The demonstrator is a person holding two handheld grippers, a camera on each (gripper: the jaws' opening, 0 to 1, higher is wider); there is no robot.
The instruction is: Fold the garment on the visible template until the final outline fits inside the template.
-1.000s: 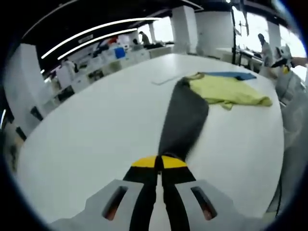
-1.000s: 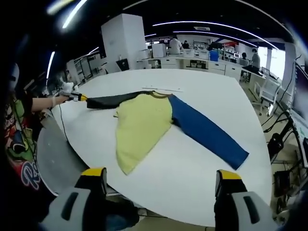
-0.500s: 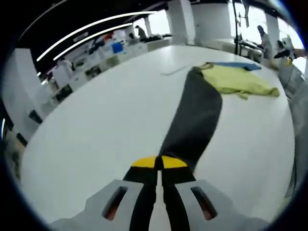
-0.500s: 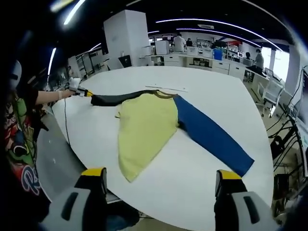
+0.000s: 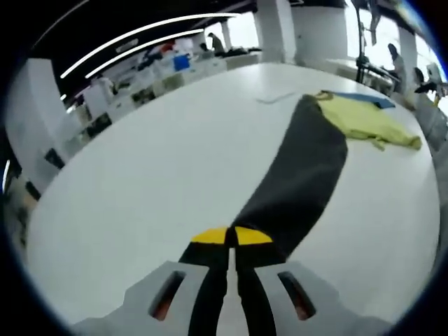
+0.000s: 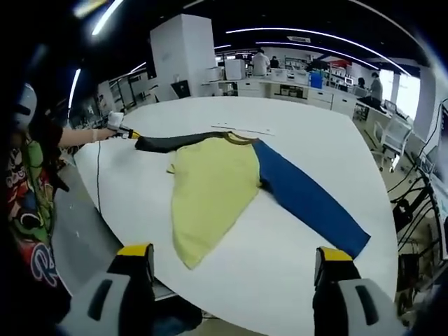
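Observation:
A long-sleeved garment lies spread on the white round table (image 6: 280,280). Its body is yellow (image 6: 210,189), with one blue sleeve (image 6: 311,203) and one dark grey sleeve (image 6: 175,142). My left gripper (image 5: 231,236) is shut on the cuff of the dark grey sleeve (image 5: 301,175), which runs away from the jaws to the yellow body (image 5: 364,119). From the right gripper view, that left gripper (image 6: 129,133) sits at the table's far left, held by a gloved hand. My right gripper (image 6: 234,253) is open at the near table edge, holding nothing. A thin pale strip (image 6: 241,128) lies beyond the collar.
A person's patterned shirt (image 6: 28,210) fills the left side of the right gripper view, and a cable (image 6: 98,182) hangs over the table edge. Office chairs (image 6: 388,129) stand to the right. Workbenches (image 6: 294,91) and people are far behind the table.
My left gripper, with the dark cuff in it, has shifted a little along the table's far left, and the sleeve lies straighter. The right gripper has barely moved.

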